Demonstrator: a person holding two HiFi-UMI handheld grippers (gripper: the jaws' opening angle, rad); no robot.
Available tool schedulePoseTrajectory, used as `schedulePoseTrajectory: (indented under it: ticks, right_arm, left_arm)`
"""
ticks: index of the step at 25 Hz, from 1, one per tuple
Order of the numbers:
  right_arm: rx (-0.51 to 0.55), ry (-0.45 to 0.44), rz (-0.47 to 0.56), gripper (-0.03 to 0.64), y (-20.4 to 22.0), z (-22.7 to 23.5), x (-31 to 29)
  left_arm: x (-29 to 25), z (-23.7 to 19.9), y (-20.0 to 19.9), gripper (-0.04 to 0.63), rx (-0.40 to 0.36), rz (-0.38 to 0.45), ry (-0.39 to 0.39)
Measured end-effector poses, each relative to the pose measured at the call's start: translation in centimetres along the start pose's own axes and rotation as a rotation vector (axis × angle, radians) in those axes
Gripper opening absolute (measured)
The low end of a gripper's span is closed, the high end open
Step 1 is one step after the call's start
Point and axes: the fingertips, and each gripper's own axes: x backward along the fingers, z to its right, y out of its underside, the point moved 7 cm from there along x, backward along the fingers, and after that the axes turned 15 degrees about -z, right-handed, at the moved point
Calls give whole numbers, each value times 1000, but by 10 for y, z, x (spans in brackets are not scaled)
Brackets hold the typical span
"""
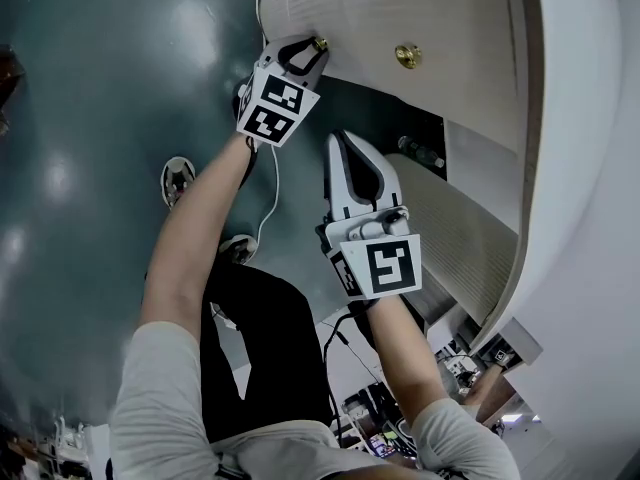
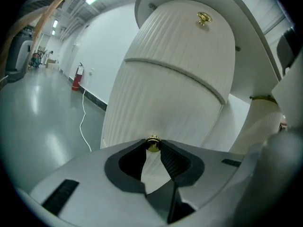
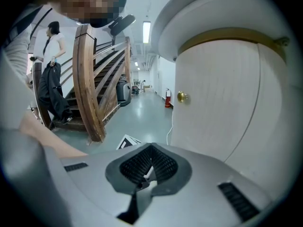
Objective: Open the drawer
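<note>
The cabinet's cream ribbed drawer front carries a small brass knob at its near edge. My left gripper reaches up to it. In the left gripper view the knob sits pinched between the two dark fingertips, and the left gripper is shut on it. A second brass knob shows further right, and also higher up on the upper front. My right gripper hangs lower, away from the cabinet, shut on nothing. It looks past a knob.
A dark gap lies under the held front, with another ribbed panel below it. A white cable runs over the grey floor beside my shoes. A wooden staircase and a standing person are off to the left.
</note>
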Motion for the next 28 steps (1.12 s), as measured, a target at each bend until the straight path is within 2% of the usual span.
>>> schedulePoseTrajectory:
  ticks: [5,10,13,15,17,18,20,21,28]
  right_arm:
    - [1,-2,0,14,0,-4,2]
    - [-12,6,3,14,-1,1,2]
    - [-28,3,5,14,-4,1,4]
    - [-35,-4,-2,14,-7,-3,9]
    - [-33,-17,-17,14,-10,-9,15]
    - [-31,-23,-24,14,-12,-12,18]
    - [-31,-31,-29,14,-18,-13,24]
    - [-34,-34,-30,14,-21,-14,27]
    - [-44,-46,-49,14,-43,-24,63]
  left_arm:
    - [1,-2,1,98,-11,-2,18]
    - [1,-3,1,98,20,-11,27]
    - [2,2,-4,100,-59,-63,-46]
    - [11,8,-7,103,-112,-68,-91]
    - [27,13,-7,66,-126,-42,-116]
    - [36,14,-9,66,-121,-30,-127]
    - [55,17,-15,12,-101,8,-135]
    - [66,19,-21,8,-94,33,-131]
    - [135,42,-69,3,-60,192,-22]
